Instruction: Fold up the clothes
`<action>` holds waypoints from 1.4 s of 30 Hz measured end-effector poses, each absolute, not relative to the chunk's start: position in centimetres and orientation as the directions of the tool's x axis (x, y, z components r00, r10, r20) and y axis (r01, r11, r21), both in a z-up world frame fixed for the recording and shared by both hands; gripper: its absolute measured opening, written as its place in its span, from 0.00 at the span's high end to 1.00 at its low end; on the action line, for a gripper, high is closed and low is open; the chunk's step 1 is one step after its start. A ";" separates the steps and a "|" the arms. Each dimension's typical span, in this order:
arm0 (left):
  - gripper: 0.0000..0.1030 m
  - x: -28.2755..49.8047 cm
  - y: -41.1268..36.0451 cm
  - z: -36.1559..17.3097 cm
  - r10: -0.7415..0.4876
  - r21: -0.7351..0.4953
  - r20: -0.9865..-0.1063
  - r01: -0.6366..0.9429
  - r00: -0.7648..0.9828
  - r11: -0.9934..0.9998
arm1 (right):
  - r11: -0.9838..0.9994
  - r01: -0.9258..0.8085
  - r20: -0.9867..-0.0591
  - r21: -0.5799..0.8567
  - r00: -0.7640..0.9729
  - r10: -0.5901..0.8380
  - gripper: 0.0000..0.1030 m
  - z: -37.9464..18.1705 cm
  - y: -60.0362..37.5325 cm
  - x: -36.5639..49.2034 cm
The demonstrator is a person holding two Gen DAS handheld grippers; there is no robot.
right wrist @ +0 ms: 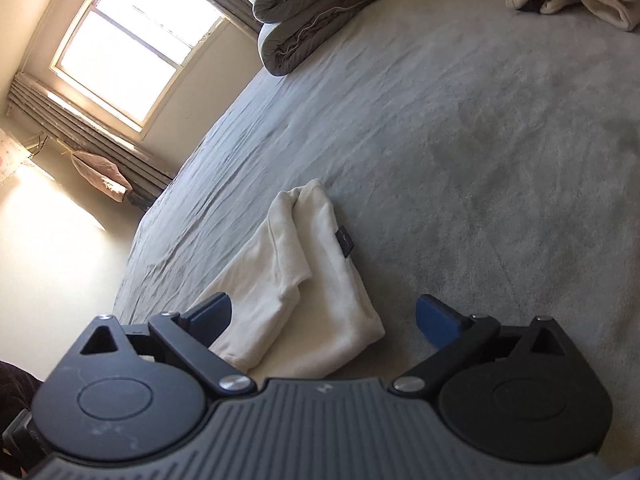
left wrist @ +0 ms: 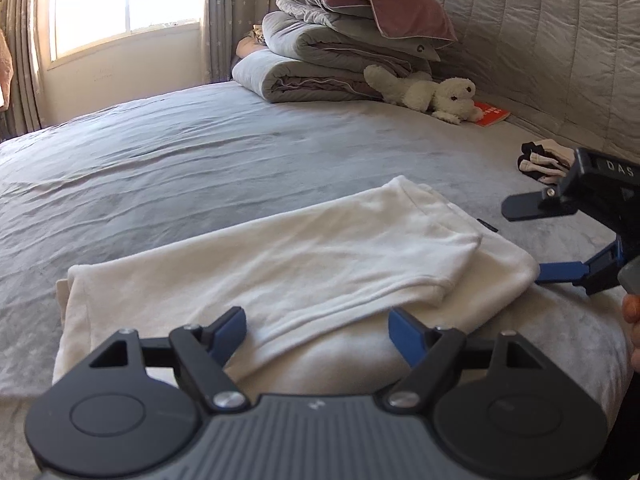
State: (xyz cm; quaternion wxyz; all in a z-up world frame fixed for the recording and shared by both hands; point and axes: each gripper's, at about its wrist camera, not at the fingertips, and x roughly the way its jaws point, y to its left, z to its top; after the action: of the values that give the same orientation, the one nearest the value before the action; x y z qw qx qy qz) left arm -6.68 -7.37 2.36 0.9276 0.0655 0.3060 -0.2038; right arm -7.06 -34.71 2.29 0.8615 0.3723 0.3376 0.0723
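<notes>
Left wrist view shows your white garment (left wrist: 296,264) folded on the bed (left wrist: 200,168), both claws spread and empty: left claw (left wrist: 318,334), right claw (left wrist: 534,240) (beside its edge). Another fold may remain.

My left gripper (left wrist: 318,336) points downward, fingers (left wrist: 232,330) apart, empty. My right gripper (right wrist: 324,322) rolled sideways, fingers spread wide, gripping nothing.

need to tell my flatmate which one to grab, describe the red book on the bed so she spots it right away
Start at the quilted grey headboard and drop to the mattress at its foot. The white stuffed dog lies there, and the red book lies flat beside its head. It is the only bright red thing on the grey bed.
</notes>
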 end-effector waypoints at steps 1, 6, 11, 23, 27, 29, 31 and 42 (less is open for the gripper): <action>0.23 -6.7 -7.4 2.4 -0.342 -0.006 -0.593 0.421 0.729 0.907 | 0.713 0.123 -0.524 0.690 0.765 0.375 0.01 2.3 -34.4 -7.0; 0.23 -7.0 -6.7 3.4 -0.422 -0.081 -0.539 0.453 0.729 0.888 | 0.703 0.105 -0.505 0.703 0.771 0.389 0.01 2.2 -32.6 -6.6; 0.22 -7.2 -7.3 3.5 -0.518 -0.148 -0.513 0.524 0.684 0.838 | 0.673 0.122 -0.470 0.730 0.804 0.364 0.03 2.0 -32.5 -6.4; 0.20 -7.0 -8.0 1.6 -0.518 -0.155 -0.554 0.530 0.651 0.833 | 0.677 0.088 -0.442 0.730 0.818 0.370 0.14 1.6 -31.2 -5.8; 0.19 -7.1 -8.1 1.5 -0.526 -0.161 -0.558 0.538 0.642 0.828 | 0.688 0.091 -0.451 0.720 0.815 0.364 0.15 1.5 -31.0 -5.6; 0.19 -7.1 -8.0 1.5 -0.529 -0.165 -0.559 0.539 0.639 0.826 | 0.704 0.094 -0.459 0.704 0.816 0.350 0.18 1.5 -30.8 -5.5; 0.19 -7.1 -7.9 1.5 -0.531 -0.170 -0.559 0.539 0.636 0.825 | 0.718 0.100 -0.466 0.689 0.820 0.333 0.22 1.4 -30.6 -5.3; 0.18 -7.0 -7.7 1.3 -0.541 -0.181 -0.563 0.545 0.625 0.819 | 0.765 0.107 -0.489 0.635 0.822 0.291 0.76 1.5 -29.9 -4.6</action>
State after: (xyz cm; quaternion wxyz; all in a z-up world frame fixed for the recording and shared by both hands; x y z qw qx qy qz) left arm -6.97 -7.75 1.34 0.9014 0.0033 0.3111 -0.3011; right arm -4.56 -29.89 1.53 0.8924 0.3387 0.2937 0.0515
